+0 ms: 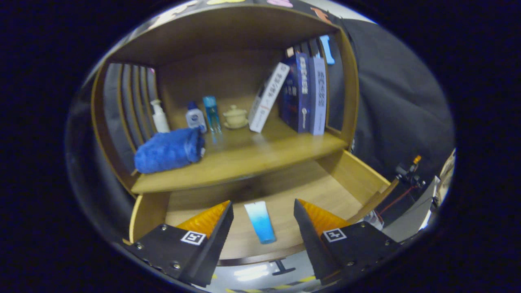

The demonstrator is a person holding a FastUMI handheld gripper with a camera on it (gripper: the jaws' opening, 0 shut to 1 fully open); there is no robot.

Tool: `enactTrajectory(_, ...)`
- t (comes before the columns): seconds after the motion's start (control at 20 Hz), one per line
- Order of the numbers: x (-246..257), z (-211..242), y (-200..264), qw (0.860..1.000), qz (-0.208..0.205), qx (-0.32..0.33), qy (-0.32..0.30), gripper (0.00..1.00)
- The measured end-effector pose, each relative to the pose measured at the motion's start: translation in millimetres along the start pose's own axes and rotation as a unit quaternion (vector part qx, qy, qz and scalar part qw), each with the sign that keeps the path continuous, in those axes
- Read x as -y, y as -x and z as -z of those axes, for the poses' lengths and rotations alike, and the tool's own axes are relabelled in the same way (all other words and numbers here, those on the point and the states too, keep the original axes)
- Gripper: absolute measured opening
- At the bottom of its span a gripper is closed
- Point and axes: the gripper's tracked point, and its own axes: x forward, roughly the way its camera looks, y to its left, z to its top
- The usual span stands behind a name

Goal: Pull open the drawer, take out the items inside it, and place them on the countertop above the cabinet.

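1. the drawer [325,183] stands pulled out from under the countertop [244,156], its wooden floor bare but for one item
2. a blue-and-white tube [260,221] lies flat on the drawer floor near the drawer's front edge, its white end toward the countertop and its blue cap end toward the front
3. the gripper [263,211] hovers over the front of the drawer with its fingers spread wide; the tube sits in the gap between them and neither finger touches it
4. on the countertop above the drawer, a rolled blue towel [169,150] lies at the left end near the front edge
5. behind the towel, by the cabinet's left wall, stands a white pump bottle [159,117]
6. to the right of that bottle, along the back of the countertop, stand a small white bottle with a blue cap [195,117], then a clear blue bottle [212,114], then a pale lidded cup on a saucer [235,117]
7. further right on the countertop a white book [268,97] leans against upright dark blue books [303,95] that stand by the cabinet's right wall
8. beyond the drawer's right side, outside the cabinet, some cables and clamp gear [409,175] show against the dark cloth
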Motion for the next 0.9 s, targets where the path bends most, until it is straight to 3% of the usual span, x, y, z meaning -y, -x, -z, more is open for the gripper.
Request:
enactTrajectory(0.25, -2, 23, -40, 0.995, 0.023, -0.095, 0.001, 0.89)
enactTrajectory(0.4, 15, 35, -54, 0.984, 0.071, -0.155, 0.045, 0.89)
enactTrajectory(0.9, -1, 64, -87, 0.968, 0.032, -0.248, 0.030, 0.88)
